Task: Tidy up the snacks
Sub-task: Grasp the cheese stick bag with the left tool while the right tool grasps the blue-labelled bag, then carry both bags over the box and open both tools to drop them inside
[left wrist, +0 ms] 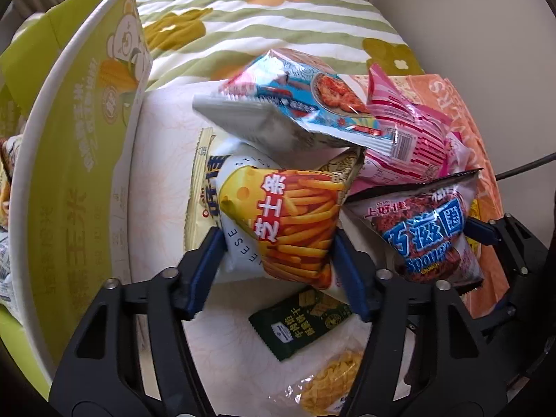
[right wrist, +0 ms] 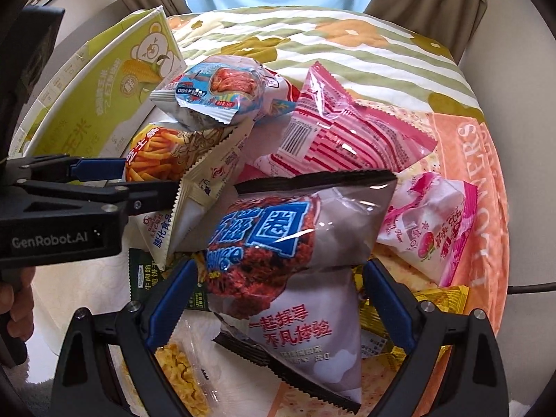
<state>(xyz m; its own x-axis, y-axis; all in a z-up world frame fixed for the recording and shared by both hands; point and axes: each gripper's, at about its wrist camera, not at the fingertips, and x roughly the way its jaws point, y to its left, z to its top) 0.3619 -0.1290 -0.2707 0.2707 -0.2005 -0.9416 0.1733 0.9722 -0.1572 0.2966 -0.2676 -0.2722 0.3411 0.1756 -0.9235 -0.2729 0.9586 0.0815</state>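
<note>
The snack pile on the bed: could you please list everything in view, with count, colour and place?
Cheese stick bag: one, white and yellow, between the left fingers.
Chocolate ring bag: one, grey-brown, between the right fingers.
Shrimp snack bag: one, blue, top of the pile.
Striped bag: one, pink, behind the pile.
Strawberry bag: one, pink-white, right side.
Biscuit packet: one, dark green, on the cloth.
Gold packets: number unclear, lower right.
Cardboard box: one, green, left.
Bedspread: one, green-striped, behind.
Left hand-held gripper: black, blue pads.
Right hand-held gripper: same.
</note>
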